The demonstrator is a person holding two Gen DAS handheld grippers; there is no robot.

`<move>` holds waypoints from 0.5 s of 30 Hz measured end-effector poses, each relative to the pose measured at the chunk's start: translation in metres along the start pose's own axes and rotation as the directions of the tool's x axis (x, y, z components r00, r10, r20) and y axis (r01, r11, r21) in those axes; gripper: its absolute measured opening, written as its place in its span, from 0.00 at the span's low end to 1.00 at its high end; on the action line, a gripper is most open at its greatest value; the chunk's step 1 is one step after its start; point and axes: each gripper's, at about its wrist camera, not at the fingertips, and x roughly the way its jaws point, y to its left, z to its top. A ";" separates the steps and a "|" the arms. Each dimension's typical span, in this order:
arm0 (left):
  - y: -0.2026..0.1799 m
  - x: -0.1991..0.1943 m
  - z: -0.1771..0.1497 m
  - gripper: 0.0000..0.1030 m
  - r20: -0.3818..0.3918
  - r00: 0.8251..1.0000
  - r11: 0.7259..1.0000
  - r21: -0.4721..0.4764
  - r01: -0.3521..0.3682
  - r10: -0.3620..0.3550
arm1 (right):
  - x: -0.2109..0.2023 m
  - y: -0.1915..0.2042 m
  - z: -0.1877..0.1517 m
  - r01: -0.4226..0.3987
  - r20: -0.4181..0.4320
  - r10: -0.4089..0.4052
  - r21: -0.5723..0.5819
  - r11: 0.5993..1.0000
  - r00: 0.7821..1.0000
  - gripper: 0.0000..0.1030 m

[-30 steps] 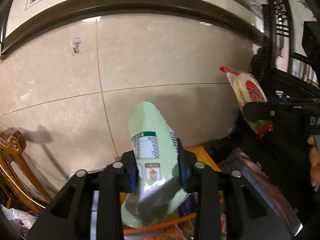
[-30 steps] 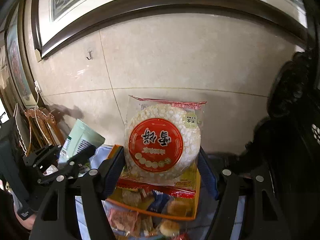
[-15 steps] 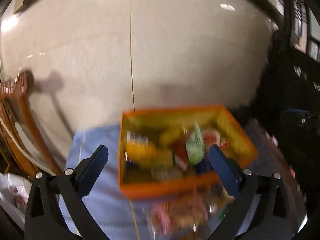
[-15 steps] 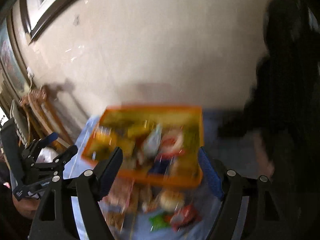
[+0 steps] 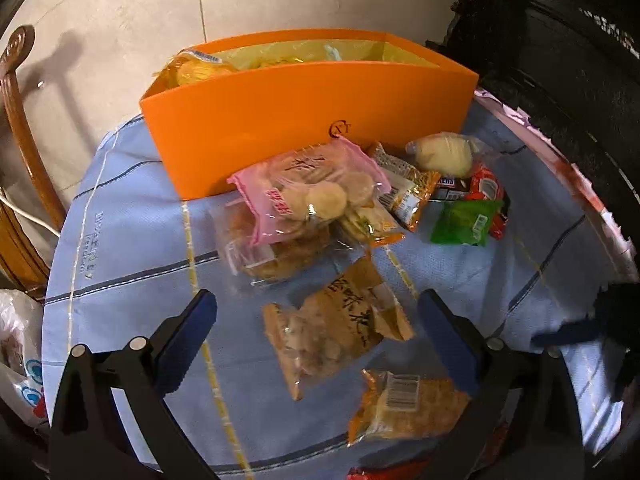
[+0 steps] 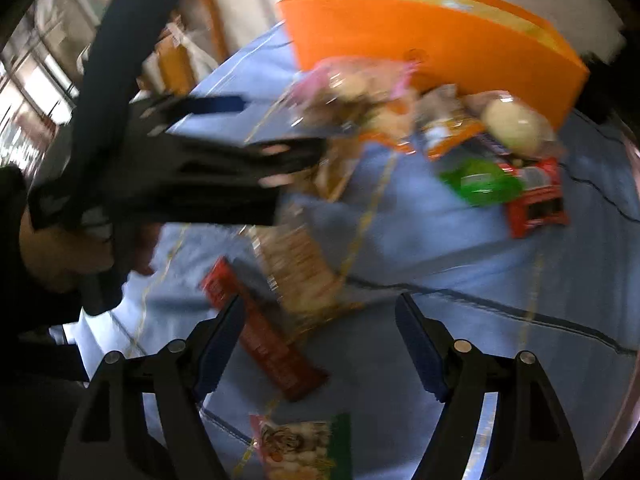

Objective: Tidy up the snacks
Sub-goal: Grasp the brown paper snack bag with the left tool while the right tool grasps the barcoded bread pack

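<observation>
Between picks: left gripper (image 5: 316, 336) spread wide and empty over a clear brown snack packet (image 5: 332, 332) lying on blue cloth before the orange box (image 5: 304, 120); right gripper (image 6: 320, 340) released, empty. Next, probably: lowering, pinching that packet

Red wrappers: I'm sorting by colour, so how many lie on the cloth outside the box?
2. One red packet lies against the green packet near the right end of the orange box; a long red bar lies by the right gripper. Others may be hidden.
</observation>
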 end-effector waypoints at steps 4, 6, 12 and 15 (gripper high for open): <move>0.002 0.015 0.005 0.96 -0.022 1.000 0.998 -0.062 -0.015 0.013 | 0.016 0.008 -0.001 0.002 -0.020 -0.003 -0.027 1.000 1.000 0.74; 0.003 0.024 0.005 0.96 -0.036 0.999 0.996 -0.079 -0.037 0.034 | 0.020 0.012 0.005 0.012 -0.016 -0.012 -0.037 0.999 1.000 0.73; -0.001 0.045 -0.004 0.95 -0.074 0.993 0.994 -0.048 -0.100 0.096 | 0.048 0.017 0.016 0.050 -0.042 -0.052 -0.056 0.997 0.998 0.54; 0.004 0.046 -0.010 0.62 -0.080 0.993 0.994 -0.064 -0.086 0.081 | 0.051 0.025 0.022 0.083 -0.035 -0.086 -0.093 0.992 0.996 0.35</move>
